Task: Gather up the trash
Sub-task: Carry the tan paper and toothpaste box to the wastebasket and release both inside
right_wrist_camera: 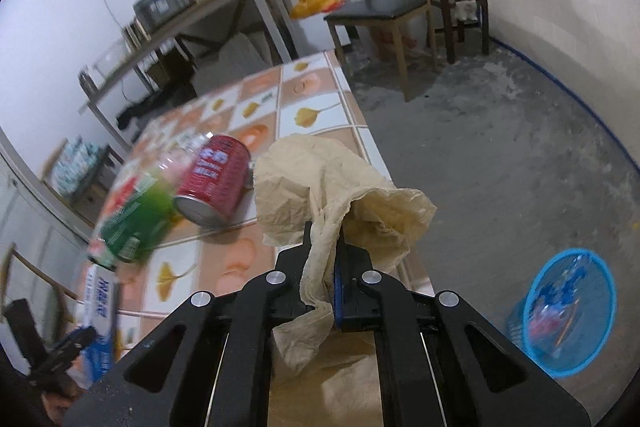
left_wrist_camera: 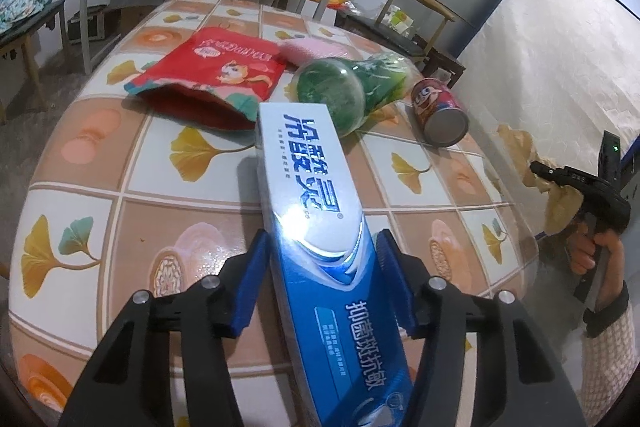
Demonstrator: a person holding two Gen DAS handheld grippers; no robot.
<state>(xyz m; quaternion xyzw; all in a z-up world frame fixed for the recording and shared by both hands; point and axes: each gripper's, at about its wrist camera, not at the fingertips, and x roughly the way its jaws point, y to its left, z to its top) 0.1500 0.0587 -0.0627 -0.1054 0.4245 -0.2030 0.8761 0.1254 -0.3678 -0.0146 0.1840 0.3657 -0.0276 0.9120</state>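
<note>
Holding a toothpaste box (left_wrist_camera: 316, 227) in my left gripper (left_wrist_camera: 320, 263), jaws clamped on its sides above the table (left_wrist_camera: 100, 227); my right gripper (right_wrist_camera: 324, 259) is pinched shut on a crumpled tissue (right_wrist_camera: 340, 187) off the table edge. Blue bin (right_wrist_camera: 568, 311) on the floor already holds some trash. Can (left_wrist_camera: 438, 117), green bottle (left_wrist_camera: 352, 87) and red pouch (left_wrist_camera: 212, 67) still lie on the table, so I'd call it partway done.

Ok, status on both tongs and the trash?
Left tongs around toothpaste box. Right tongs shut on crumpled tissue. Blue bin on floor. Can, green bottle on table.
</note>
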